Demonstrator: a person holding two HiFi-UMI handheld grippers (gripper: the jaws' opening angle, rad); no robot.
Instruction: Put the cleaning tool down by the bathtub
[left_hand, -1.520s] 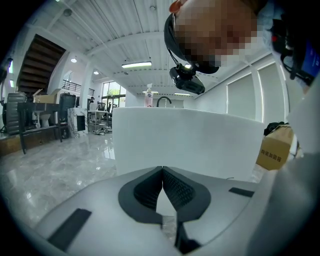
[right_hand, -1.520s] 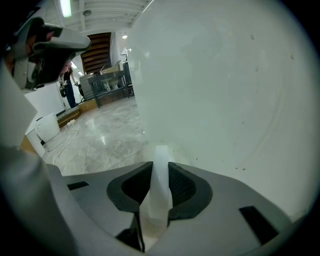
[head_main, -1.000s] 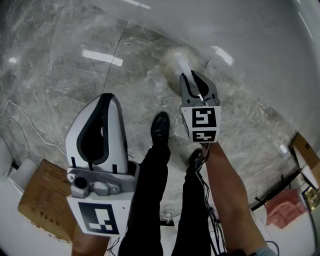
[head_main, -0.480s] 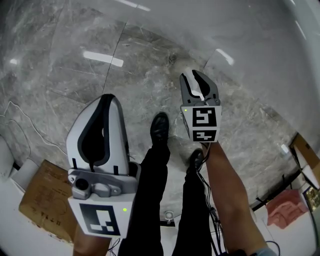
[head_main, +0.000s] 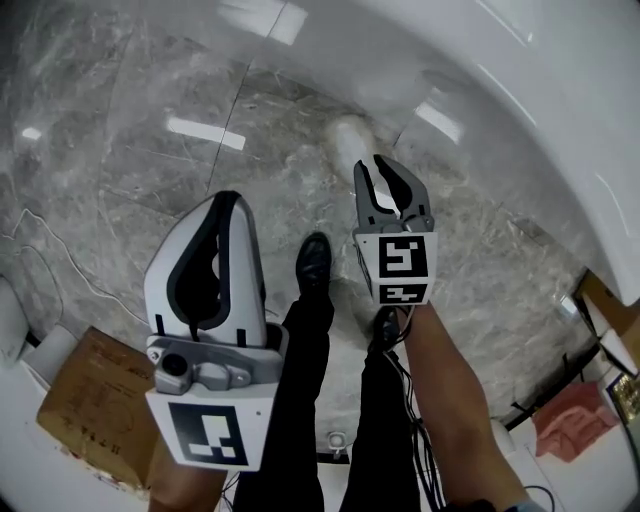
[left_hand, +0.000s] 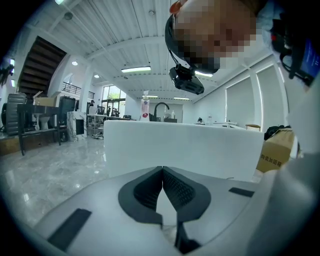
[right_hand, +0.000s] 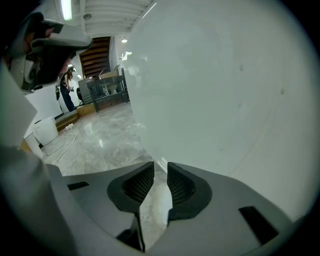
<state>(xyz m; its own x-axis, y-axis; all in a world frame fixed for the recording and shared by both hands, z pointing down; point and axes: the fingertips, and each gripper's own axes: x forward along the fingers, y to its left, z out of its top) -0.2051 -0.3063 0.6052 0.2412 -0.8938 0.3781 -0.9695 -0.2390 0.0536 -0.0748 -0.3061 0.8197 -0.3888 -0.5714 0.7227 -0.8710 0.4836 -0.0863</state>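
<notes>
The cleaning tool (head_main: 345, 135) shows as a pale, blurred shape on the grey marble floor, at the foot of the white bathtub (head_main: 520, 90). My right gripper (head_main: 380, 165) hovers just behind it, pointing at the tub. Its jaws are closing, a narrow gap remains, and nothing is between them (right_hand: 160, 167). The bathtub wall (right_hand: 225, 90) fills the right gripper view. My left gripper (head_main: 228, 197) is held at the lower left, away from the tool. It is shut with nothing in it, pads meeting at the tips (left_hand: 161, 170).
The person's black-trousered legs and black shoes (head_main: 317, 262) stand between the grippers. A cardboard box (head_main: 85, 400) and loose cables (head_main: 40, 250) lie at the left. A pink cloth (head_main: 570, 420) lies at the lower right. A white block (left_hand: 180, 147) faces the left gripper.
A second ago a white handle stood between the right jaws; now it is out of them and the pale tool lies on the floor ahead. The left gripper has barely moved.
</notes>
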